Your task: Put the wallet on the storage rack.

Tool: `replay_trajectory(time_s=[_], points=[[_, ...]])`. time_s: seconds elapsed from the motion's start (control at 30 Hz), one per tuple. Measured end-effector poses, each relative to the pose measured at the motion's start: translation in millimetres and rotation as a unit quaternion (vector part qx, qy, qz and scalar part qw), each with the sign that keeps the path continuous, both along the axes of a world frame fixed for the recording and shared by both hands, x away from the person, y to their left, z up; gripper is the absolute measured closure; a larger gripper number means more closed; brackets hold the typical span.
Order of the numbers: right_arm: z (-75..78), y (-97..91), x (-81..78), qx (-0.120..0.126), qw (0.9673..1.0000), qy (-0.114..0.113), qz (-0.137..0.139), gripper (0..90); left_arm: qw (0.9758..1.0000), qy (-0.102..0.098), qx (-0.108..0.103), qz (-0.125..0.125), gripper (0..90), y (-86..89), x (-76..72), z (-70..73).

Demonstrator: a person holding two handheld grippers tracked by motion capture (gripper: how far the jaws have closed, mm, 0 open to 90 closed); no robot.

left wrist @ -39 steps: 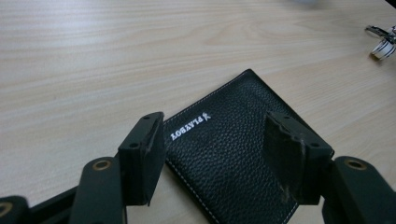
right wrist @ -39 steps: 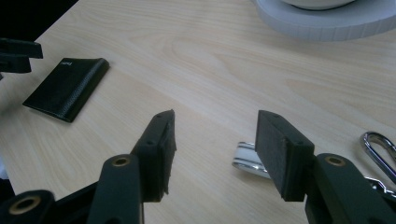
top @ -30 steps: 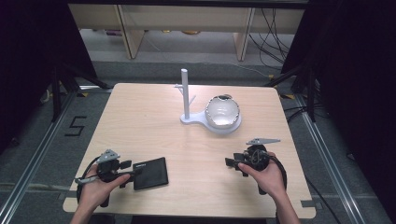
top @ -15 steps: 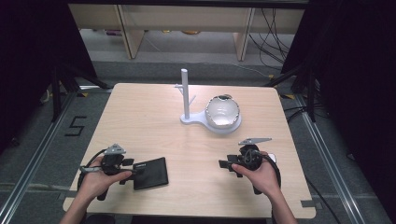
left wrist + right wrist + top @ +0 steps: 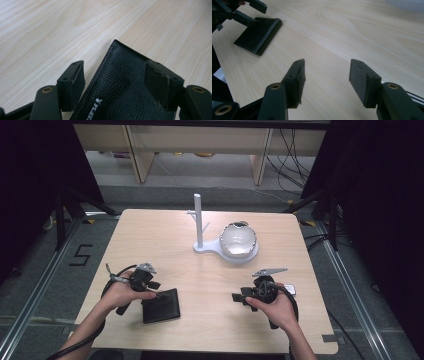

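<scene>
Wallet point(image 5: 125, 87) lies flat under the left gripper point(image 5: 115, 82), one corner pointing ahead between its jaws, which have just been opening and grip nothing. Right gripper point(image 5: 325, 82), well apart, gapes too.

Left gripper point(image 5: 159, 295) jaws just opening, wide; right gripper point(image 5: 236, 297) apparently open, held low.

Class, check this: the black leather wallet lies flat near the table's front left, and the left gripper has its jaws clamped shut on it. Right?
Not quite. The left gripper is open: in the left gripper view its jaws stand apart over the black leather wallet, having just been opening. The wallet does lie flat at the table's front left.
</scene>
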State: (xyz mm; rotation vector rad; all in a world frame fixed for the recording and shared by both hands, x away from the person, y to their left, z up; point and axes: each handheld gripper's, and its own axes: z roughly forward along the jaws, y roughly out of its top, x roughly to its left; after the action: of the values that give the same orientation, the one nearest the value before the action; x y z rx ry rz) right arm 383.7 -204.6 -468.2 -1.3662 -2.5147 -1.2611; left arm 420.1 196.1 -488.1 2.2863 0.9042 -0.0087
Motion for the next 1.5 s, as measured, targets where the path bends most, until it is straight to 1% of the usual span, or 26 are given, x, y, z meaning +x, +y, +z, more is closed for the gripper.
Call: replay_trajectory(time_s=[0.07, 0.2, 0.33, 0.37, 0.43, 0.47, 0.53, 0.57, 0.6, 0.63, 0.67, 0.73, 0.77, 0.9, 0.97, 1.0, 1.03, 1.07, 1.1, 1.13, 1.27, 1.33, 1.37, 1.43, 1.47, 1.5], points=[[0.7, -0.5, -1.3, -0.005, 1.0, 0.0, -0.002, 47.6, 0.9998, 0.01, 0.013, -0.013, 31.9, -4.1, 3.5, -0.7], [-0.6, -0.1, -2.0, -0.003, 1.0, 0.005, 0.0, 47.4, 0.9996, 0.021, 0.011, -0.015, 31.6, -6.5, 5.5, -1.8], [-0.8, 1.5, -3.5, -0.003, 0.9999, 0.01, -0.001, 47.3, 0.9989, 0.033, 0.027, -0.022, 31.0, -5.8, 8.9, -4.9], [-1.2, 2.1, -3.6, -0.001, 0.9999, 0.011, 0.0, 47.3, 0.9985, 0.047, 0.025, -0.014, 30.2, -6.2, 9.2, -7.5], [-1.1, 2.2, -3.5, -0.006, 0.9999, 0.01, 0.0, 47.3, 0.9985, 0.045, 0.025, -0.019, 29.9, -5.6, 10.7, -7.3], [-1.1, 2.4, -3.6, -0.007, 0.9999, 0.01, 0.0, 47.3, 0.9978, 0.044, 0.039, -0.03, 30.0, -4.3, 12.2, -6.1], [-1.6, 3.1, -3.5, -0.006, 0.9999, 0.011, 0.0, 47.3, 0.9985, 0.045, 0.025, -0.016, 30.1, -8.2, 10.0, -7.3], [-1.9, 3.1, -3.5, -0.006, 0.9999, 0.009, 0.002, 47.3, 0.9975, 0.041, 0.046, -0.035, 30.5, -6.3, 12.0, -6.0], [-2.5, 4.0, -3.7, 0.002, 0.9999, 0.012, 0.003, 47.3, 0.9974, 0.043, 0.046, -0.034, 31.6, -7.9, 11.5, -5.5], [-2.6, 2.8, -2.9, -0.005, 1.0, 0.004, 0.007, 47.2, 0.9979, 0.048, 0.04, -0.016, 35.2, -11.3, 8.8, -5.6], [-2.2, 2.6, -3.1, -0.009, 0.9999, 0.005, 0.007, 47.1, 0.997, 0.044, 0.057, -0.026, 36.1, -11.3, 9.8, -4.3], [-2.0, 3.0, -3.7, -0.009, 0.9999, 0.005, 0.007, 46.9, 0.9968, 0.039, 0.067, -0.018, 38.2, -13.9, 9.4, -3.4], [-2.3, 3.3, -3.9, -0.009, 0.9999, 0.0, 0.005, 46.9, 0.997, 0.04, 0.067, -0.004, 39.9, -15.7, 8.4, -3.2], [-4.4, 4.1, -4.6, -0.005, 0.9999, 0.003, 0.011, 46.7, 0.997, 0.038, 0.068, 0.004, 45.3, -14.1, 8.8, -2.7], [-4.6, 3.7, -4.8, -0.009, 0.9999, 0.002, 0.01, 46.6, 0.9973, 0.036, 0.064, 0.005, 52.0, -12.3, 9.7, -2.7], [-4.7, 3.4, -5.1, -0.012, 0.9999, 0.001, 0.009, 46.6, 0.9977, 0.03, 0.061, 0.001, 52.0, -10.3, 9.6, -2.8], [-4.9, 2.8, -5.4, -0.013, 0.9999, 0.002, 0.005, 46.6, 0.9981, 0.016, 0.06, -0.005, 57.6, -9.2, 8.4, -2.8], [-4.9, 2.8, -5.4, -0.013, 0.9999, 0.002, 0.005, 46.6, 0.9981, 0.016, 0.06, -0.005, 58.6, -9.2, 8.4, -2.8], [-4.8, 2.6, -5.7, -0.013, 0.9999, 0.002, 0.004, 46.6, 0.9979, 0.001, 0.064, -0.012, 58.6, -9.1, 7.5, -2.0], [-4.1, 2.5, -6.2, -0.013, 0.9999, 0.001, 0.005, 46.6, 0.9966, -0.026, 0.075, -0.023, 73.9, -9.9, 6.7, -0.3], [-2.8, 2.9, -6.8, -0.011, 0.9999, -0.001, 0.009, 46.6, 0.9948, -0.037, 0.093, -0.022, 78.6, -15.5, 4.9, 1.9], [-2.1, 4.3, -8.5, -0.007, 0.9999, 0.01, 0.002, 46.6, 0.9942, -0.04, 0.098, -0.022, 79.8, -17.4, 5.1, 2.4], [-2.8, 3.2, -7.5, -0.011, 0.9999, 0.001, 0.007, 46.6, 0.9937, -0.043, 0.101, -0.021, 80.7, -18.3, 4.8, 2.9], [-3.1, 3.7, -8.0, -0.005, 0.9999, 0.009, 0.005, 46.6, 0.9942, -0.041, 0.096, -0.023, 82.6, -18.7, 4.8, 2.8], [-3.7, 2.6, -7.3, -0.009, 0.9999, 0.003, 0.005, 46.6, 0.994, -0.042, 0.099, -0.021, 90.0, -19.9, 3.5, 2.7], [-3.8, 2.3, -7.3, -0.009, 0.9999, 0.004, 0.005, 46.6, 0.9937, -0.042, 0.102, -0.023, 90.0, -20.1, 4.1, 3.5]])
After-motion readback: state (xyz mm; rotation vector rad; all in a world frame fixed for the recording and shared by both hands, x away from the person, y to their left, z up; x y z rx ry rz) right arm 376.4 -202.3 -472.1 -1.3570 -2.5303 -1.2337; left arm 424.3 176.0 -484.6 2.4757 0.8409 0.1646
